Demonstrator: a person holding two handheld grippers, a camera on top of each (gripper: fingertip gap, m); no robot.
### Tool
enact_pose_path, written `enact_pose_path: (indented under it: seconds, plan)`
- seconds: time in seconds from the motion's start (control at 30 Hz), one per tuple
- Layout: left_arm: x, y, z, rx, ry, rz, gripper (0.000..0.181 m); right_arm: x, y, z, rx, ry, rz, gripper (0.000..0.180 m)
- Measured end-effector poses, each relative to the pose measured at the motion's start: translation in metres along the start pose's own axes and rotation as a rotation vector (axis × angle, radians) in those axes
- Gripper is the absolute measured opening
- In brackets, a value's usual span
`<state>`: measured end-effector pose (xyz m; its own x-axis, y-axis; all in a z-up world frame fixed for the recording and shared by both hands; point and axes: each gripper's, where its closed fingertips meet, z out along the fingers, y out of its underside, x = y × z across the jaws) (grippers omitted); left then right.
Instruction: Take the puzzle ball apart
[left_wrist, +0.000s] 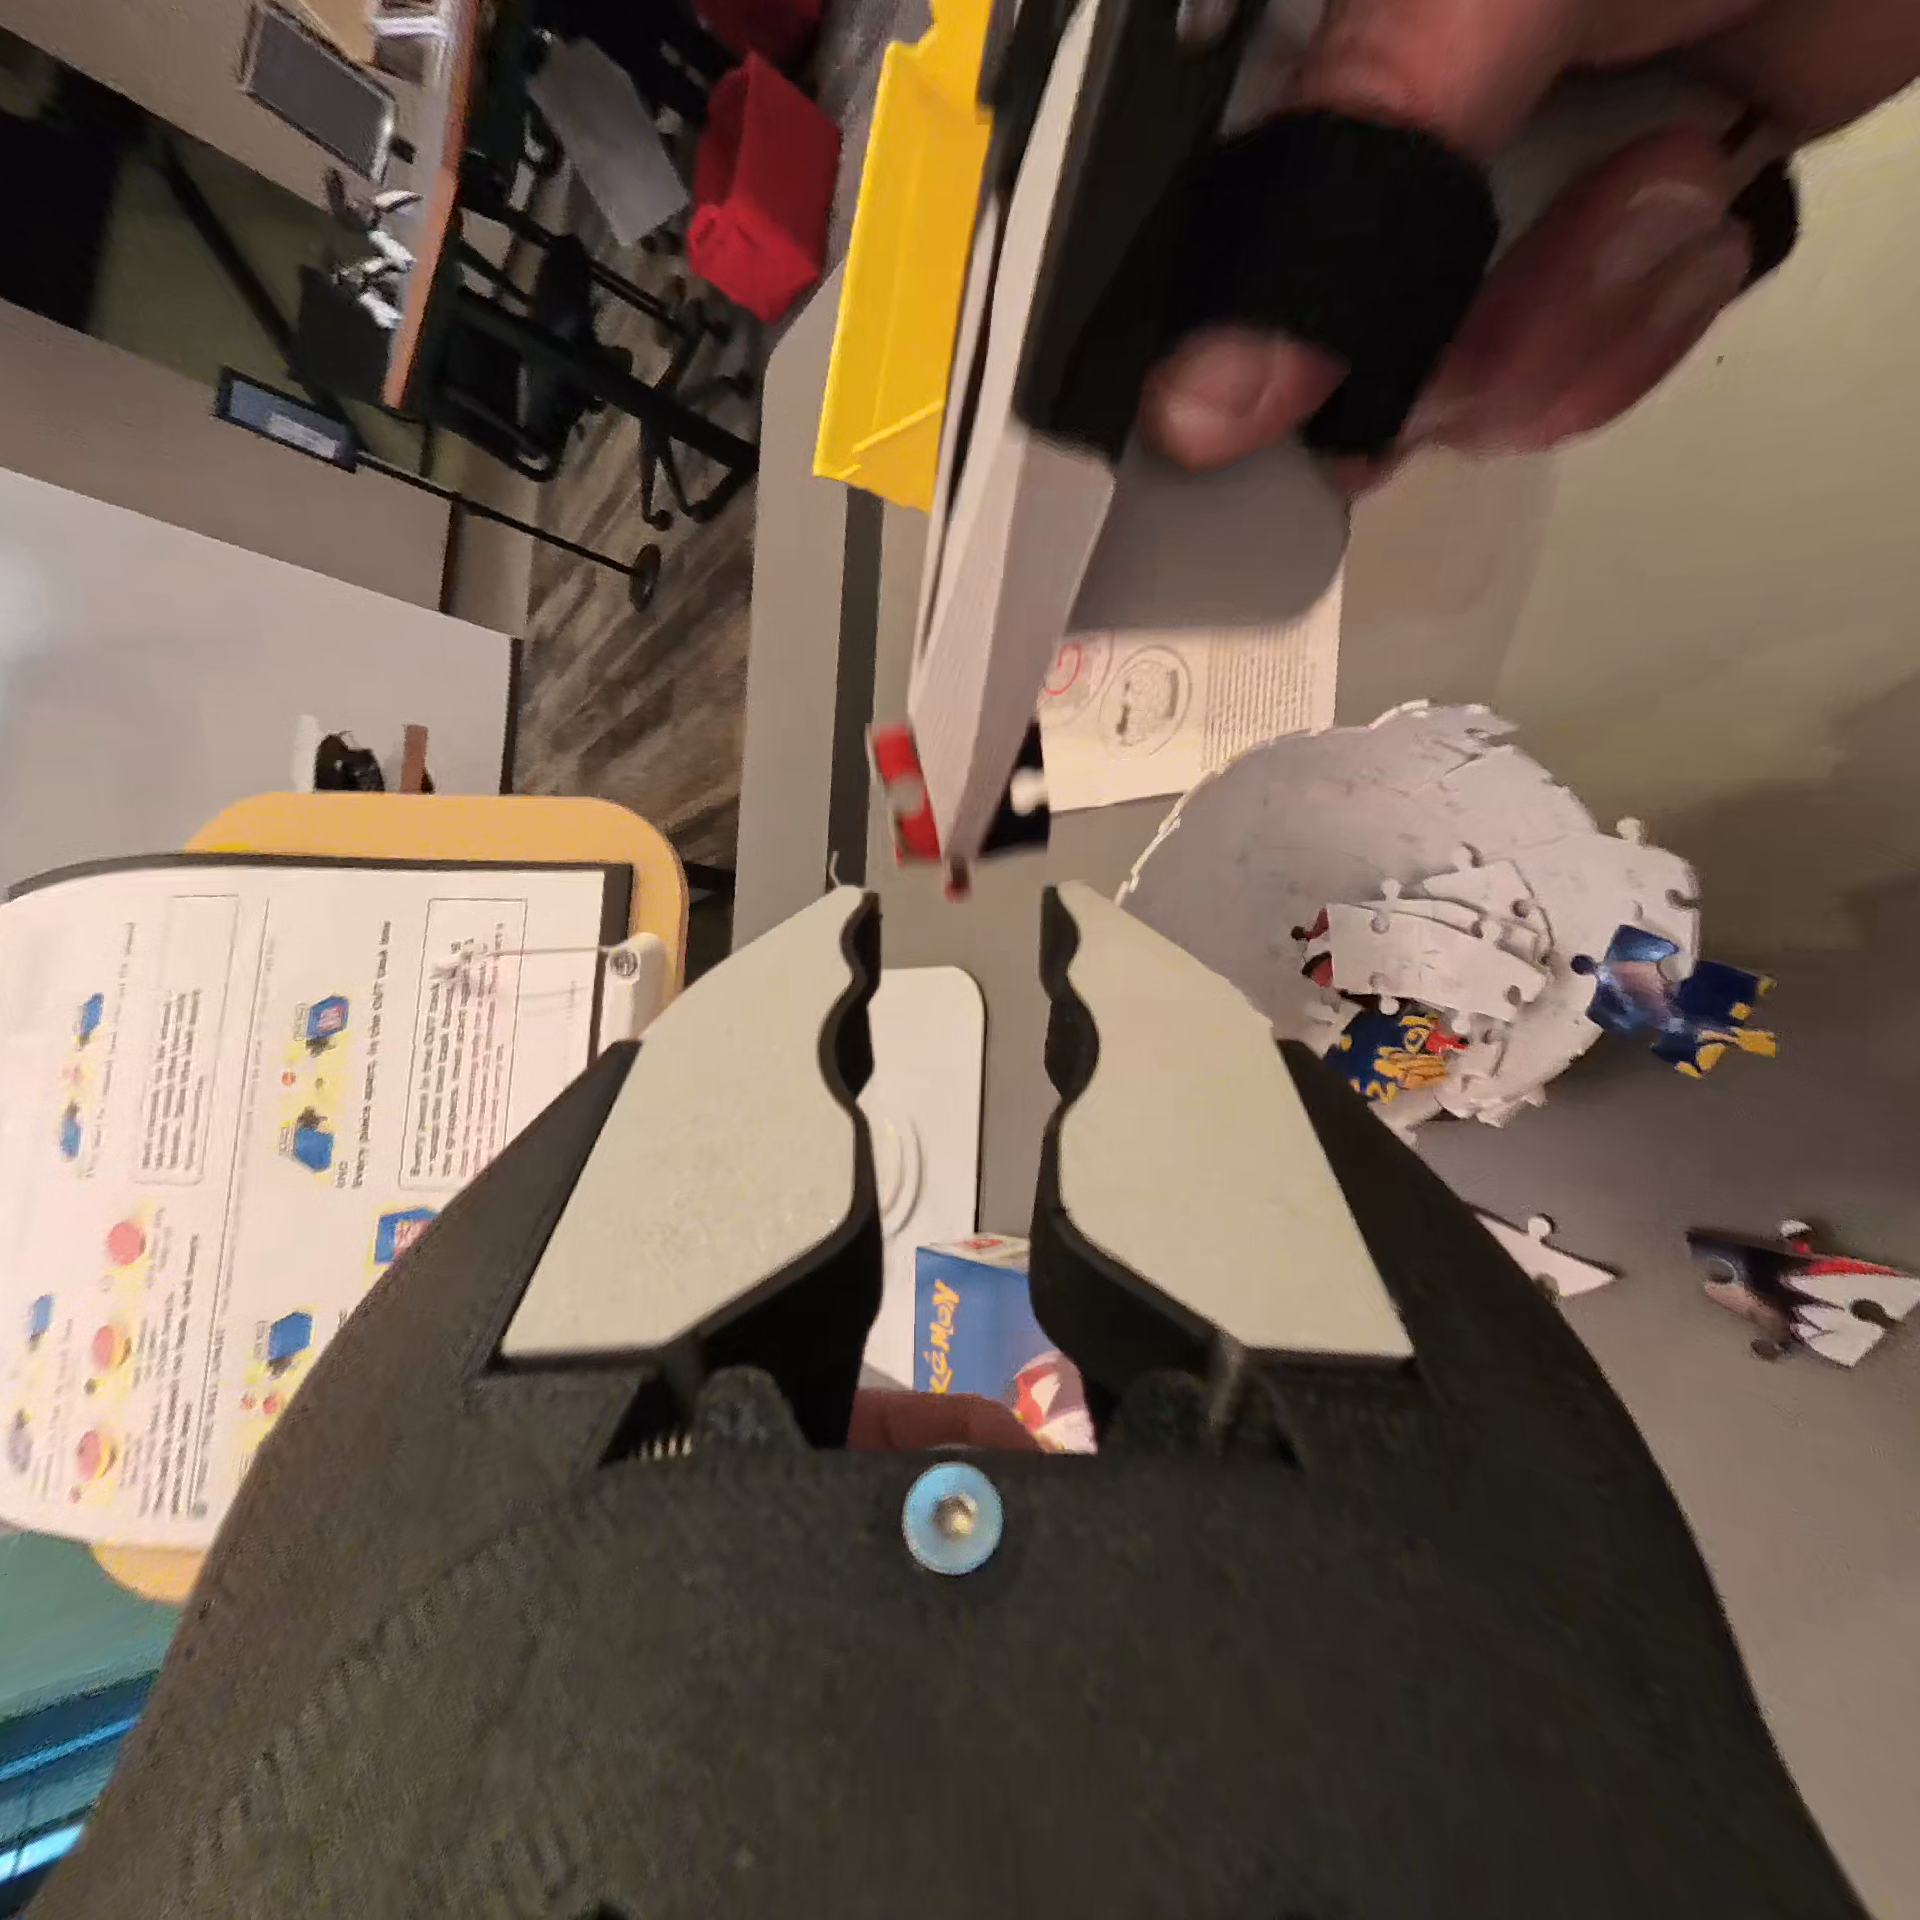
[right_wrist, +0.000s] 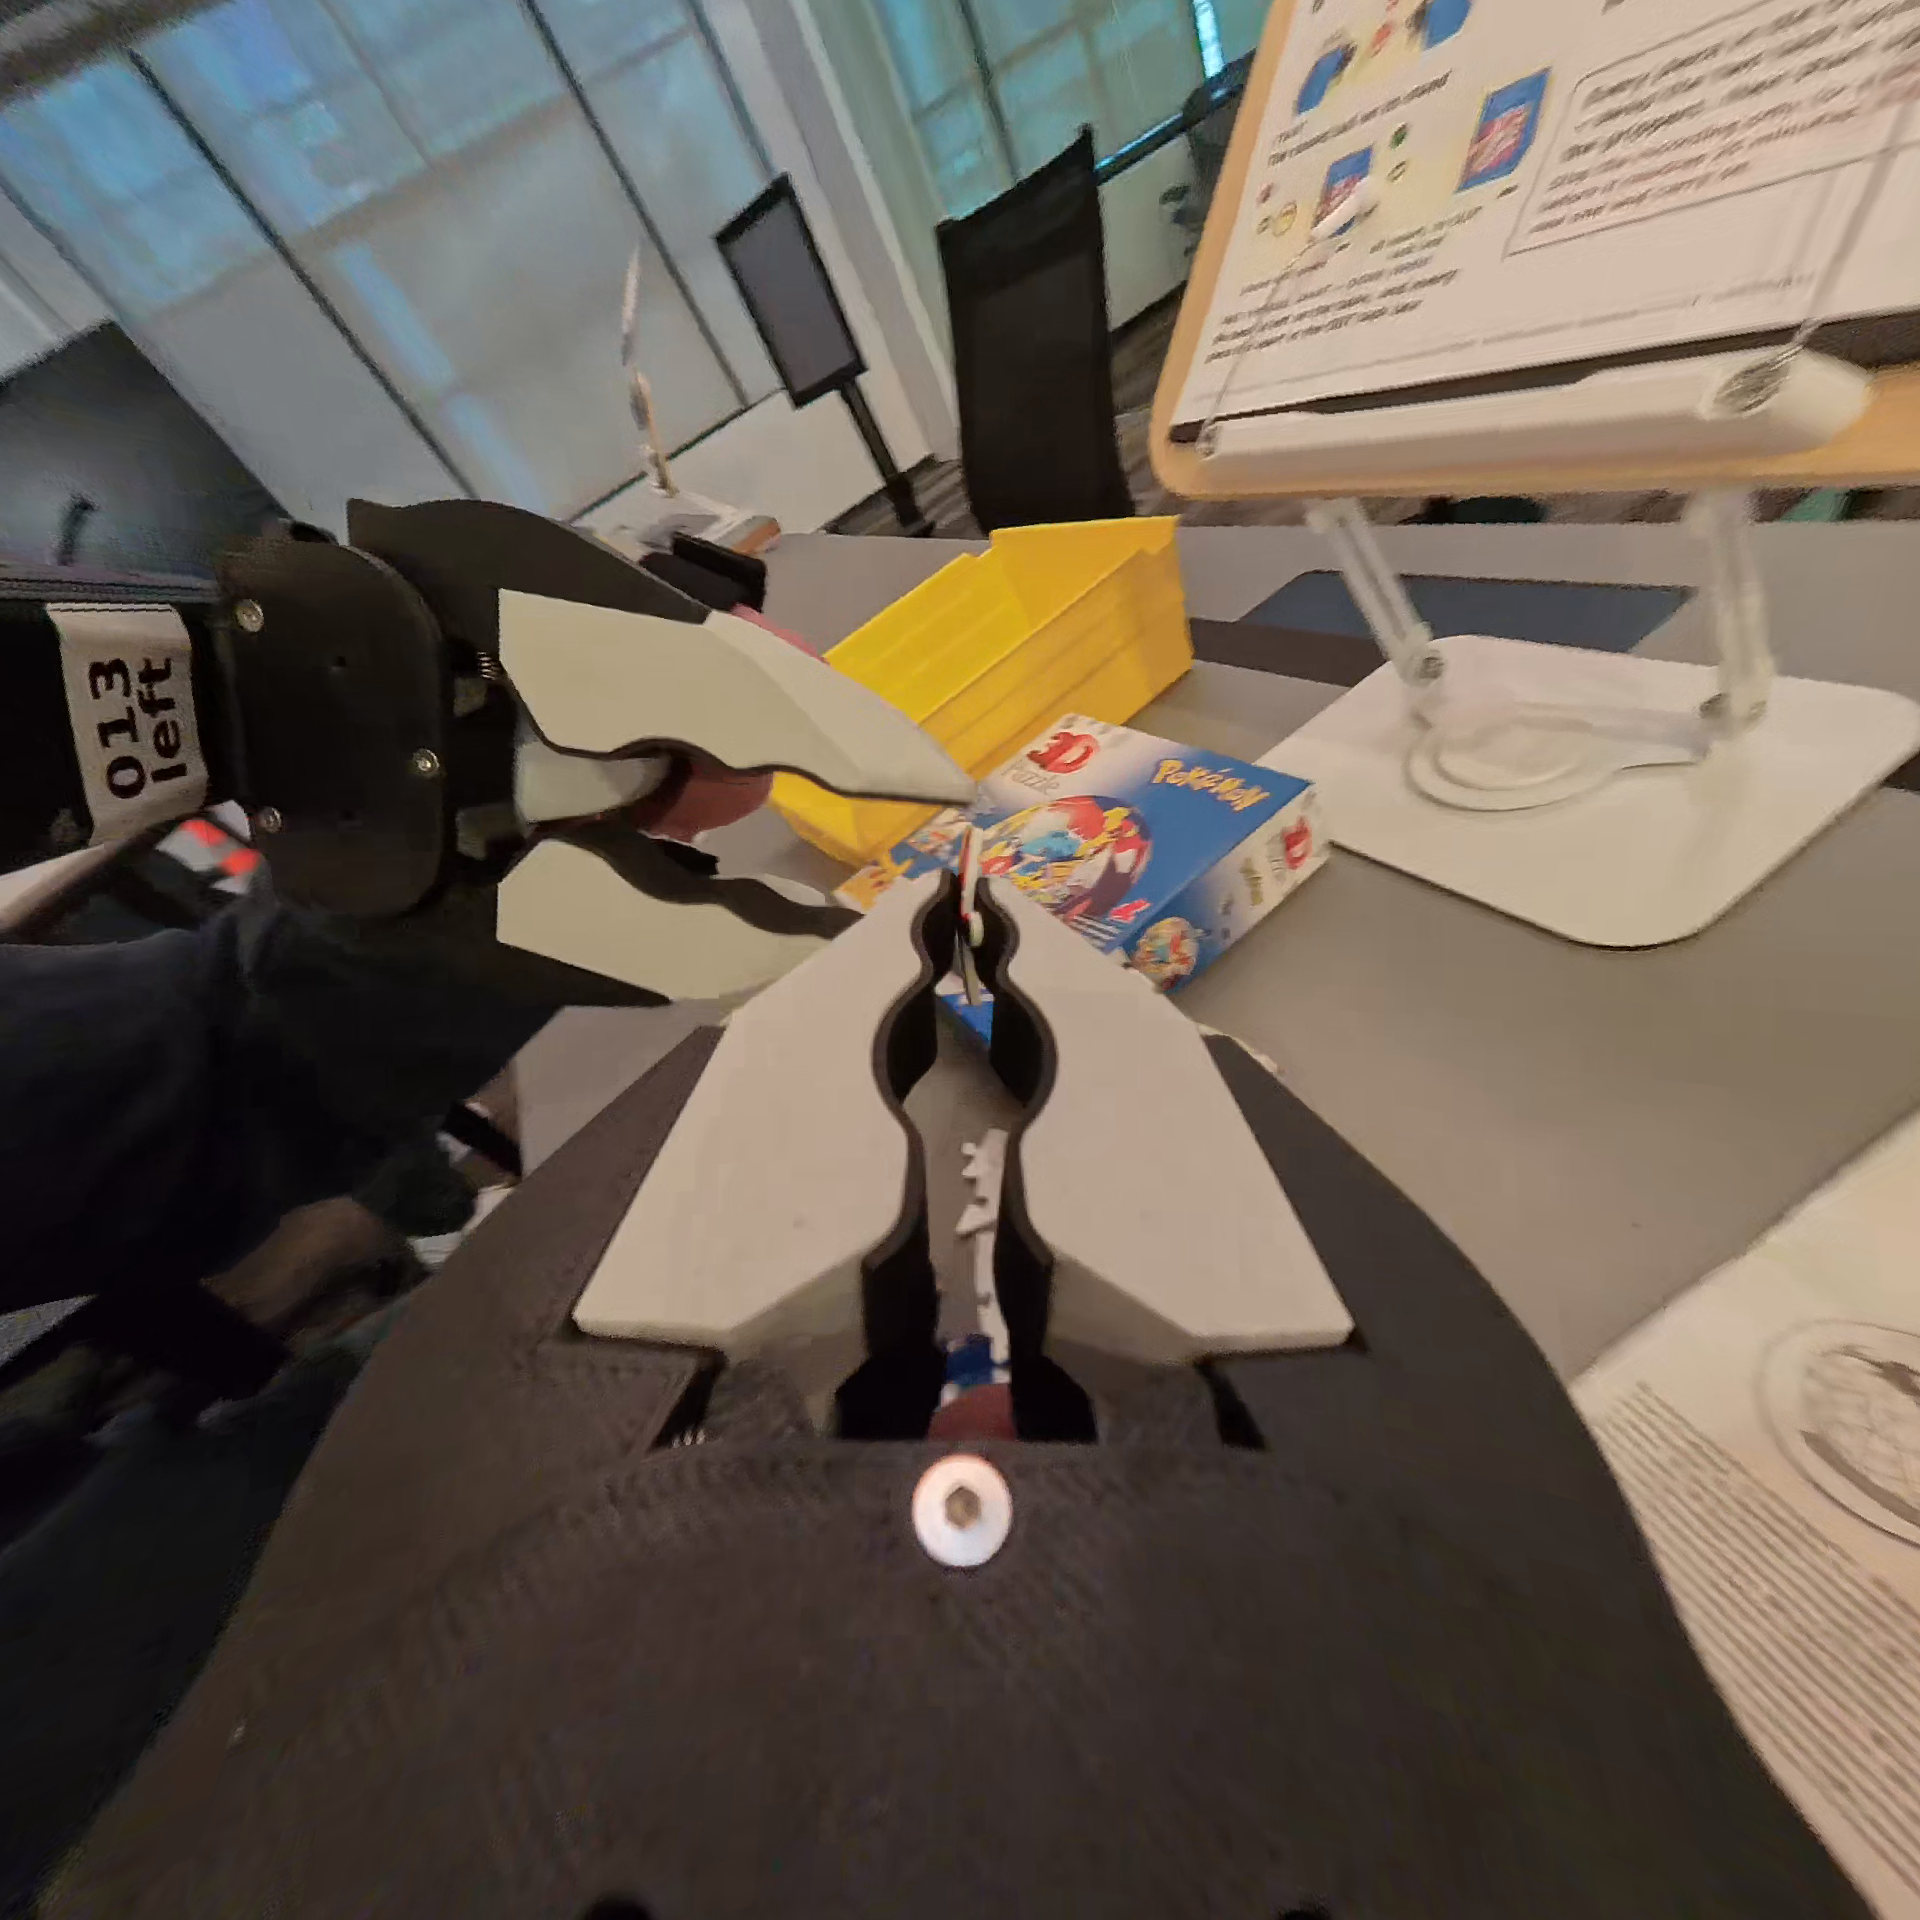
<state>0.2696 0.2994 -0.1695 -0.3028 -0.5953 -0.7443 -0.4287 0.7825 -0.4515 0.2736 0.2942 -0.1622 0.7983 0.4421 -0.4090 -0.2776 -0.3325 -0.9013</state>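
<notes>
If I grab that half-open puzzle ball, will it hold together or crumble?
Likely crumble. The puzzle ball is a thin open shell with a jagged broken edge, and loose pieces already lie beside it. It looks light, and its rounded side may rock when pushed.

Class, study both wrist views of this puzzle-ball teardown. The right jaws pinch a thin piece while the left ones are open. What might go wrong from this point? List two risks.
1. The right gripper holds the small red-and-white puzzle piece only at its jaw tips; it may slip out before reaching the yellow plastic bin.
2. The half-dismantled white puzzle ball shell lies unheld on the grey table; the open left gripper could nudge it and scatter pieces.
</notes>
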Motion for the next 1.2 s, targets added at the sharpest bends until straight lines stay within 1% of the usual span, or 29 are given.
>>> enact_pose_path:
  seconds: [0.03,0.1,0.17,0.23,0.3,0.33,0.37,0.4,0.43,0.47,0.57,0.67,0.83,0.87,0.9,1.0,1.03,1.1,1.17,1.2]
  plan:
    - [0.0,0.004,-0.003,-0.009,-0.01,-0.008,0.033,0.006,-0.003,-0.011,0.006,0.046,-0.028,0.0]
    - [0.0,0.011,-0.012,-0.004,-0.02,-0.043,0.033,0.032,-0.009,-0.046,-0.015,0.23,-0.143,0.0]
    - [0.008,0.023,-0.02,-0.027,0.009,-0.085,0.034,0.073,-0.015,-0.095,-0.055,0.465,-0.237,0.0]
    - [0.02,0.037,-0.023,-0.06,0.038,-0.119,0.036,0.115,-0.01,-0.144,-0.117,0.657,-0.246,0.001]
    - [0.041,0.047,-0.024,-0.082,0.112,-0.173,0.04,0.152,0.004,-0.185,-0.191,0.806,-0.214,0.001]
    - [0.055,0.051,-0.025,-0.099,0.16,-0.197,0.041,0.169,0.019,-0.203,-0.28,0.88,-0.193,0.019]
    - [0.07,0.056,-0.026,-0.122,0.211,-0.207,0.045,0.182,0.033,-0.216,-0.35,0.92,-0.168,0.042]
    - [0.082,0.061,-0.027,-0.145,0.239,-0.211,0.047,0.19,0.041,-0.223,-0.361,0.93,-0.144,0.046]
    - [0.094,0.064,-0.028,-0.165,0.269,-0.221,0.048,0.195,0.045,-0.228,-0.352,0.94,-0.132,0.043]
    - [0.108,0.066,-0.03,-0.179,0.31,-0.233,0.049,0.199,0.048,-0.233,-0.36,0.961,-0.136,0.044]
    - [0.143,0.077,-0.032,-0.229,0.39,-0.247,0.051,0.197,0.049,-0.238,-0.341,0.974,-0.155,0.048]
    - [0.174,0.09,-0.029,-0.277,0.455,-0.247,0.052,0.201,0.056,-0.241,-0.38,0.989,-0.166,0.053]
    - [0.202,0.1,-0.015,-0.283,0.504,-0.271,0.05,0.186,0.05,-0.233,-0.323,0.92,-0.159,0.052]
    - [0.204,0.1,-0.012,-0.277,0.507,-0.278,0.046,0.182,0.049,-0.232,-0.322,0.918,-0.17,0.05]
    - [0.206,0.098,-0.009,-0.258,0.518,-0.305,0.046,0.178,0.048,-0.229,-0.314,0.91,-0.179,0.049]
    - [0.209,0.097,-0.002,-0.226,0.557,-0.4,0.029,0.162,0.043,-0.221,-0.285,0.88,-0.201,0.047]
    - [0.209,0.097,-0.001,-0.214,0.561,-0.423,0.029,0.157,0.042,-0.218,-0.28,0.874,-0.214,0.047]
    - [0.21,0.096,-0.002,-0.193,0.554,-0.422,0.026,0.144,0.039,-0.208,-0.26,0.834,-0.222,0.045]
    - [0.208,0.098,-0.002,-0.197,0.516,-0.392,0.013,0.129,0.037,-0.197,-0.244,0.786,-0.239,0.043]
    - [0.208,0.105,-0.001,-0.233,0.491,-0.376,0.006,0.121,0.035,-0.192,-0.24,0.769,-0.252,0.042]
